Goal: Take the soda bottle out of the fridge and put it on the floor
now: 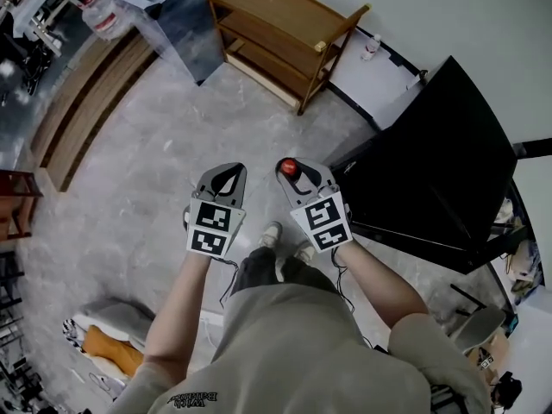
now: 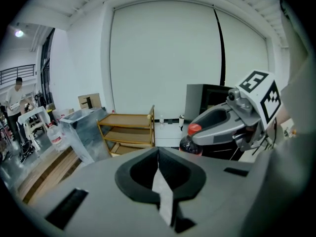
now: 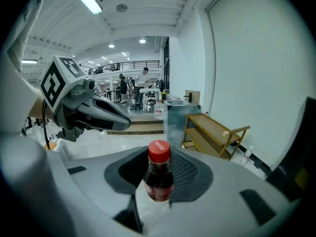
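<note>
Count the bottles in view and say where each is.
3: the soda bottle between the right gripper's jaws, a small clear bottle by the wall beside the wooden rack, a big water jug at the far left. Others may be hidden.

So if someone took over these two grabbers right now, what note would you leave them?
Right gripper: shut on the soda bottle, held upright with its red cap on top.
Left gripper: shut, empty, beside the right one.
Done: the bottle is out of the black fridge, which stands to the person's right.
Left: lower the bottle onto the grey floor, stand it there and let go.
</note>
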`<act>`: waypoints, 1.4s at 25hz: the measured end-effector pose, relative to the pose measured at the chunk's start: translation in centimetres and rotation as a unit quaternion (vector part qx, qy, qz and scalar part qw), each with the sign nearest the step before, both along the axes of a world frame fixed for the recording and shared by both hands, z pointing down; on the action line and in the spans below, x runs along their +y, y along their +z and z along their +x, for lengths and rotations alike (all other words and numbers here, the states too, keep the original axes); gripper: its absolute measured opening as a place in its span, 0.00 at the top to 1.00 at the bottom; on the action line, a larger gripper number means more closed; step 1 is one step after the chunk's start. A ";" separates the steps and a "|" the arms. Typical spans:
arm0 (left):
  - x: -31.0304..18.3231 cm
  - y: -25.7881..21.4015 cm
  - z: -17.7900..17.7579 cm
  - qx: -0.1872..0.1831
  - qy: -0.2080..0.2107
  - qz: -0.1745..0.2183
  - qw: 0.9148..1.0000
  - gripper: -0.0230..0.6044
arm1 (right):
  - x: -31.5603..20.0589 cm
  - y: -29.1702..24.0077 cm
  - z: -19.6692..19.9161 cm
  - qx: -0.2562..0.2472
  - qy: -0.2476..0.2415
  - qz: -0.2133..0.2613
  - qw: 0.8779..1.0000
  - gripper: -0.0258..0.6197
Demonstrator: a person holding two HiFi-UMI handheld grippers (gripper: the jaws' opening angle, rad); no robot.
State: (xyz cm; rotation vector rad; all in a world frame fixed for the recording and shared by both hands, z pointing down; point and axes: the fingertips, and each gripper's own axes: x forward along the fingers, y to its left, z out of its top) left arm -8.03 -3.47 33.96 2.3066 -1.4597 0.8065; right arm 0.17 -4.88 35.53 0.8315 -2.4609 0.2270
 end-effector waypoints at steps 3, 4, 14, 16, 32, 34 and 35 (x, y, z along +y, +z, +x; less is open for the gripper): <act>-0.4 2.4 -0.6 0.000 -0.004 -0.013 1.000 0.95 | -0.4 2.4 -0.9 0.005 0.000 -0.008 1.000 0.79; -0.6 3.3 -0.7 0.000 -0.007 -0.016 1.000 0.95 | -0.4 3.3 -1.2 0.007 0.001 -0.011 1.000 0.79; -1.7 15.2 -1.5 0.015 -0.010 -0.065 0.998 0.95 | -1.2 15.3 -2.6 0.024 -0.001 -0.036 0.999 0.79; -1.4 18.4 -1.8 0.020 -0.015 -0.084 0.996 0.95 | -1.1 18.5 -2.8 0.030 -0.007 -0.038 0.999 0.79; 0.8 42.6 -2.0 0.074 -0.025 -0.164 0.983 0.95 | 0.9 42.4 -5.4 0.096 -0.041 -0.084 0.991 0.79; 1.4 45.9 -2.1 0.074 -0.028 -0.181 0.980 0.95 | 1.2 45.3 -5.7 0.101 -0.048 -0.087 0.990 0.79; 1.8 47.5 -2.2 0.074 -0.029 -0.189 0.979 0.95 | 1.5 46.8 -5.8 0.105 -0.049 -0.092 0.989 0.79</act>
